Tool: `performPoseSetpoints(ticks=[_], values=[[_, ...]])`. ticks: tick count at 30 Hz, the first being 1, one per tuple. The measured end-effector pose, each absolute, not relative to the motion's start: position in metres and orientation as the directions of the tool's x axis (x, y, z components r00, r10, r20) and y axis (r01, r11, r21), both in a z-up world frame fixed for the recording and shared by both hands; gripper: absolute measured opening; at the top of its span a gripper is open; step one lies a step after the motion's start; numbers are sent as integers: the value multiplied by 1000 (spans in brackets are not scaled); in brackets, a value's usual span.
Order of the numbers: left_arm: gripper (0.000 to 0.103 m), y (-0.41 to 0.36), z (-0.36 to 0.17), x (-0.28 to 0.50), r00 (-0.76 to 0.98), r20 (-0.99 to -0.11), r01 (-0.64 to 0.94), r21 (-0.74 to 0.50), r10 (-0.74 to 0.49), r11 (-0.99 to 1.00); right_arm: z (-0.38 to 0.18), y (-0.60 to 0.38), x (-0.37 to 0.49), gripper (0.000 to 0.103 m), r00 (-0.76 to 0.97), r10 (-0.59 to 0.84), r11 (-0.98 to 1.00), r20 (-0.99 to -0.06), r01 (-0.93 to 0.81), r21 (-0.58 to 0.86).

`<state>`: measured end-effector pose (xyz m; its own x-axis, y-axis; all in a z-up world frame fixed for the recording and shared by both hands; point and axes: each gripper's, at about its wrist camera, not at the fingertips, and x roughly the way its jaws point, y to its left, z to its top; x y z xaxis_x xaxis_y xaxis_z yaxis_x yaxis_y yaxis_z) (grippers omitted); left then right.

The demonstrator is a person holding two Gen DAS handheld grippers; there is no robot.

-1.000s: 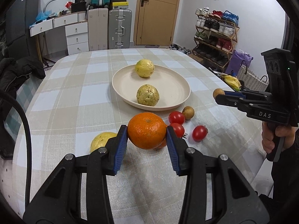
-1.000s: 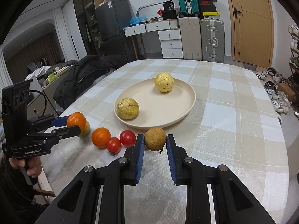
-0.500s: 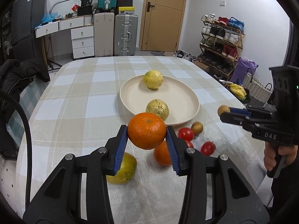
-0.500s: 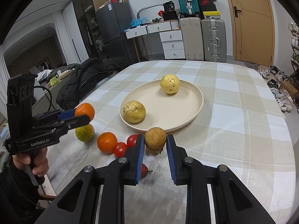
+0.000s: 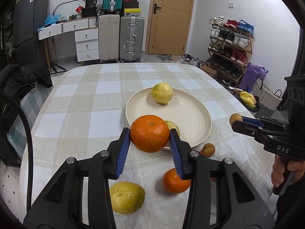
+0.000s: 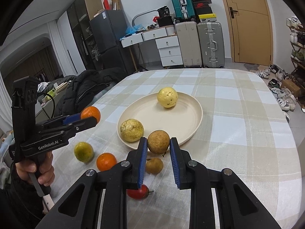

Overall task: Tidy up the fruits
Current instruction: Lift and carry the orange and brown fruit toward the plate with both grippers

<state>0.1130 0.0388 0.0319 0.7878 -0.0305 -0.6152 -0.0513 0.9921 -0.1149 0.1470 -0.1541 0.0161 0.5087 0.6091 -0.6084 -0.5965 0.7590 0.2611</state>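
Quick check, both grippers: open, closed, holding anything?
Left gripper: closed on the orange, held above the table.
Right gripper: closed on the small brown fruit, near the plate rim.

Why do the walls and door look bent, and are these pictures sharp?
Left wrist view: the fisheye lens bows the tan wooden door and darkens the corners; the round orange fruit between the fingers is crisp, with soft shadows beneath the table fruit. Right wrist view: same curving, sharp focus, no strong glare on the cream round plate.

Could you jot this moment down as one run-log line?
left gripper: shut on orange | right gripper: shut on brown fruit | plate: two yellow fruits
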Motion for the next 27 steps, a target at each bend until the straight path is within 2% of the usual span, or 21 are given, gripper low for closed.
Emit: performPoseSetpoints(ticks=[10, 27], values=[[39, 32, 33, 137, 785, -619, -42, -116, -39, 992, 21, -151, 162, 24, 515, 609, 768, -604, -573, 285], [39, 20, 5, 170, 732, -681, -59, -89, -18, 994, 17, -149, 174, 24, 499, 602, 772, -623, -562, 297]])
